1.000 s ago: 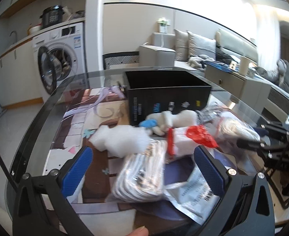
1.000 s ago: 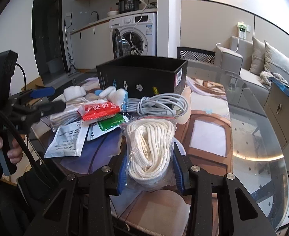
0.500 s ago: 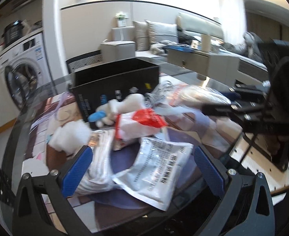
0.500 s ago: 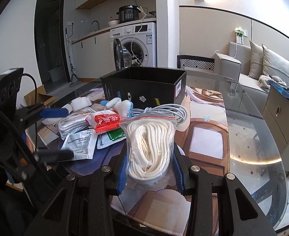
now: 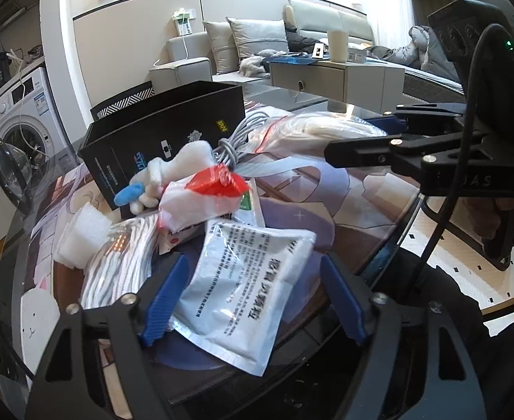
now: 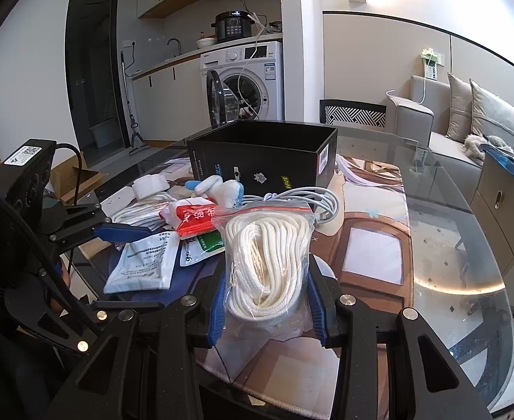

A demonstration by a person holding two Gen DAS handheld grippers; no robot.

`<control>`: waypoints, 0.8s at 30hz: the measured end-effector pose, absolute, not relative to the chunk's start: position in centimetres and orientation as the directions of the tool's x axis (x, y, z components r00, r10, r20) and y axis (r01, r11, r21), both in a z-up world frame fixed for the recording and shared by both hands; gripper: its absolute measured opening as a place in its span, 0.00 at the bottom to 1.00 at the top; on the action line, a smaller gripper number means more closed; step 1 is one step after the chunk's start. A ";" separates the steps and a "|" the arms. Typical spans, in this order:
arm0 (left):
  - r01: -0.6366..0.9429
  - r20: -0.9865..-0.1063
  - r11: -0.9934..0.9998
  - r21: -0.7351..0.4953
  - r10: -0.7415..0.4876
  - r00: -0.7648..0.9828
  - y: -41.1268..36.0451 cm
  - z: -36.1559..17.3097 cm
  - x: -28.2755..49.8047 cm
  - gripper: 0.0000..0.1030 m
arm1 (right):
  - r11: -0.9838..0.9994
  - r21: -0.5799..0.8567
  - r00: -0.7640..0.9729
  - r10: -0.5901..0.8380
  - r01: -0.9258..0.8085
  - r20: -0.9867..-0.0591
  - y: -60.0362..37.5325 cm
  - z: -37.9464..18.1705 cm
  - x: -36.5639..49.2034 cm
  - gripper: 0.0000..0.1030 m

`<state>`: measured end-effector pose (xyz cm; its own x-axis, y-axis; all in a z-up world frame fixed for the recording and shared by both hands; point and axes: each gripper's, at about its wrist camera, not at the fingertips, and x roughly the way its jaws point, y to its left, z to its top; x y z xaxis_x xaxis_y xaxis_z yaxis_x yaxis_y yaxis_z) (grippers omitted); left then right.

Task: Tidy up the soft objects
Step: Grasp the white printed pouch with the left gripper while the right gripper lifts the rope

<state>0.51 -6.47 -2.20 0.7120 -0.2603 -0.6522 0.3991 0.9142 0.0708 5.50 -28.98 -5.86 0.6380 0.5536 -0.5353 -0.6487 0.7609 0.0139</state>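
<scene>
My left gripper (image 5: 253,297) hangs low over the near table edge. Its jaws are closing around a silver printed foil packet (image 5: 246,276), and the blue pads do not visibly press it. The same gripper (image 6: 152,267) appears at the left in the right wrist view, astride that packet (image 6: 145,262). My right gripper (image 6: 267,301) is shut on a clear zip bag of white rope (image 6: 267,255), held just above the mat. A black open box (image 6: 263,154) stands behind the pile. A red-and-white packet (image 5: 204,192) and a white plush with blue parts (image 5: 159,178) lie in front of it.
A bag of white cords (image 5: 117,266), a white foam piece (image 5: 85,234) and a coiled grey cable (image 6: 309,199) crowd the pile. The glass table (image 6: 466,245) has a printed mat. The right gripper (image 5: 354,133) reaches in from the right. A washing machine and sofa stand beyond.
My left gripper swung right and rolled, so the foil packet now sits between its pads, and its jaws have narrowed. The right gripper kept still, holding the rope bag.
</scene>
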 end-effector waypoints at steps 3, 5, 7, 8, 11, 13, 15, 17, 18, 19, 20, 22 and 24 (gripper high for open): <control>0.396 -0.656 0.916 0.059 -0.264 0.707 -6.3 -2.2 0.6 0.58 | 0.762 0.013 0.639 0.552 -0.648 -0.536 -28.9 -5.9 5.4 0.38; 0.400 -0.657 0.916 0.042 -0.276 0.701 -6.1 -2.2 0.6 0.46 | 0.761 0.013 0.638 0.553 -0.649 -0.535 -29.0 -5.9 5.5 0.38; 0.406 -0.657 0.913 0.034 -0.286 0.697 -6.0 -2.1 0.5 0.41 | 0.761 0.014 0.639 0.554 -0.648 -0.533 -29.0 -5.8 5.5 0.38; 0.410 -0.656 0.911 0.033 -0.290 0.697 -6.0 -2.0 0.5 0.38 | 0.761 0.014 0.639 0.555 -0.649 -0.532 -29.0 -5.8 5.4 0.38; 0.425 -0.650 0.905 0.029 -0.307 0.696 -6.2 -1.8 0.2 0.35 | 0.761 0.015 0.642 0.558 -0.649 -0.527 -29.0 -5.7 5.4 0.38; 0.429 -0.645 0.903 0.031 -0.310 0.699 -6.4 -1.5 0.1 0.35 | 0.762 0.016 0.645 0.559 -0.648 -0.520 -29.0 -5.5 5.4 0.38; 0.424 -0.637 0.905 0.030 -0.310 0.706 -6.3 -1.2 0.0 0.35 | 0.762 0.017 0.649 0.562 -0.647 -0.513 -29.1 -5.3 5.3 0.38; 0.416 -0.625 0.909 0.012 -0.318 0.713 -6.0 -0.6 -0.1 0.35 | 0.764 0.017 0.653 0.563 -0.645 -0.506 -29.1 -5.1 5.2 0.38; 0.411 -0.619 0.912 0.007 -0.318 0.718 -5.8 -0.3 -0.1 0.35 | 0.765 0.017 0.656 0.564 -0.644 -0.502 -29.3 -5.1 5.1 0.38; 0.404 -0.611 0.915 0.002 -0.319 0.724 -5.6 -0.1 -0.1 0.35 | 0.765 0.019 0.658 0.565 -0.643 -0.498 -29.3 -4.9 5.1 0.38; 0.396 -0.603 0.918 -0.007 -0.320 0.731 -5.3 0.3 -0.1 0.35 | 0.766 0.021 0.660 0.566 -0.642 -0.494 -29.4 -4.8 5.0 0.38; 0.378 -0.587 0.926 -0.025 -0.320 0.744 -4.7 1.0 -0.2 0.35 | 0.768 0.021 0.665 0.567 -0.640 -0.486 -29.3 -4.4 5.0 0.38; 0.350 -0.568 0.936 -0.048 -0.314 0.761 -3.9 1.7 -0.1 0.35 | 0.769 0.020 0.670 0.570 -0.639 -0.476 -29.2 -4.0 4.8 0.38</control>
<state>-0.07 -3.88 1.72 0.7609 -0.3136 -0.5680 0.3498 0.9356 -0.0478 4.82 -29.23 -4.05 0.6699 0.5695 -0.4764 -0.6392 0.7688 0.0203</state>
